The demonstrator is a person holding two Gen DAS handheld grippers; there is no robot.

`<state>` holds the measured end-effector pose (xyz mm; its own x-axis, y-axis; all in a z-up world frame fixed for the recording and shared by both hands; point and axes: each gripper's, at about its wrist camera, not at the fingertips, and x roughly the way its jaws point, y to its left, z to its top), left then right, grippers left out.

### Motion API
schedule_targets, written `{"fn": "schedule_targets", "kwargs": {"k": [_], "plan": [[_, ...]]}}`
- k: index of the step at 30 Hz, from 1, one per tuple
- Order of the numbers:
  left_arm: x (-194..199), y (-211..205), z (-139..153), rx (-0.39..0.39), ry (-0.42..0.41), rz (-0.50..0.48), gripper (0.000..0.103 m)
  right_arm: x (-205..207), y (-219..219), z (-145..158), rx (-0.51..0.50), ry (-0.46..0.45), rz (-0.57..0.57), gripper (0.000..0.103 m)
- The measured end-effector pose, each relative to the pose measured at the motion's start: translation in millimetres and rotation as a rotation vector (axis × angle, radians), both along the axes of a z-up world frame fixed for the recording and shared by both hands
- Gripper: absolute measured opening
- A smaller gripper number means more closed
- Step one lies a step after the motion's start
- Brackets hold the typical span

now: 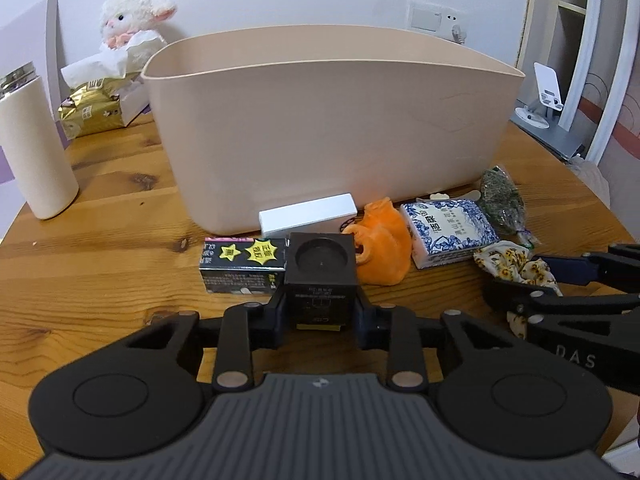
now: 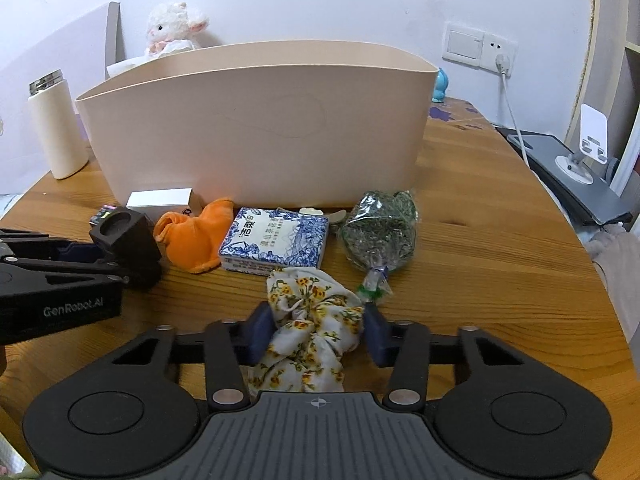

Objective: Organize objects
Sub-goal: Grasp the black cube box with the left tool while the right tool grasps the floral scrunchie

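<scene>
Reading "GenRobot.AI" on left gripper (image 2: pixel 132 256) clamping black cube (image 2: pixel 126 240); right gripper (image 2: pixel 318 336) squeezing floral scrunchie (image 2: pixel 312 320).

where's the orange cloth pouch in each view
Left wrist view: orange pouch sits centre-right, just right of the black cube.
Right wrist view: orange pouch sits left of centre, left of the blue-and-white tissue pack.
Shared landmark: the beige bin right behind it.

Home room | shown by: wooden table (image 2: pixel 480 248); plush lamb (image 1: pixel 132 20); wall socket (image 2: pixel 496 52); tissue box (image 1: pixel 132 96)
</scene>
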<state>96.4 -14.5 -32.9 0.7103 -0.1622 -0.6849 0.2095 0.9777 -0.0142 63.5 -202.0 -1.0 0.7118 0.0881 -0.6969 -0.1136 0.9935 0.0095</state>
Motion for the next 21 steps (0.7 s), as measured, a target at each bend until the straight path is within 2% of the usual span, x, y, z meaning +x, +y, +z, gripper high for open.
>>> {"fn": "schedule_targets", "kwargs": {"k": [1, 3, 6, 12, 14, 21], "plan": [[-1, 1, 0, -0.003, 0.002, 0.003, 0.034, -1, -1, 1, 0.003, 0.001, -0.003, 0.031], [-4, 3, 1, -0.009, 0.009, 0.007, 0.033, -3, -3, 2, 0.015, 0.004, -0.009, 0.025], [-10, 7, 5, -0.030, 0.021, 0.013, 0.033, -8, -5, 5, 0.028, -0.002, -0.017, 0.021], [-23, 18, 29, -0.046, -0.023, 0.035, 0.034, -15, -7, 24, 0.033, -0.066, -0.028, 0.021], [-25, 23, 42, -0.074, -0.036, 0.033, 0.034, -15, -8, 34, 0.029, -0.099, -0.028, 0.021], [-17, 31, 82, -0.070, -0.134, 0.069, 0.034, -6, -10, 74, 0.015, -0.237, -0.042, 0.021]]}}
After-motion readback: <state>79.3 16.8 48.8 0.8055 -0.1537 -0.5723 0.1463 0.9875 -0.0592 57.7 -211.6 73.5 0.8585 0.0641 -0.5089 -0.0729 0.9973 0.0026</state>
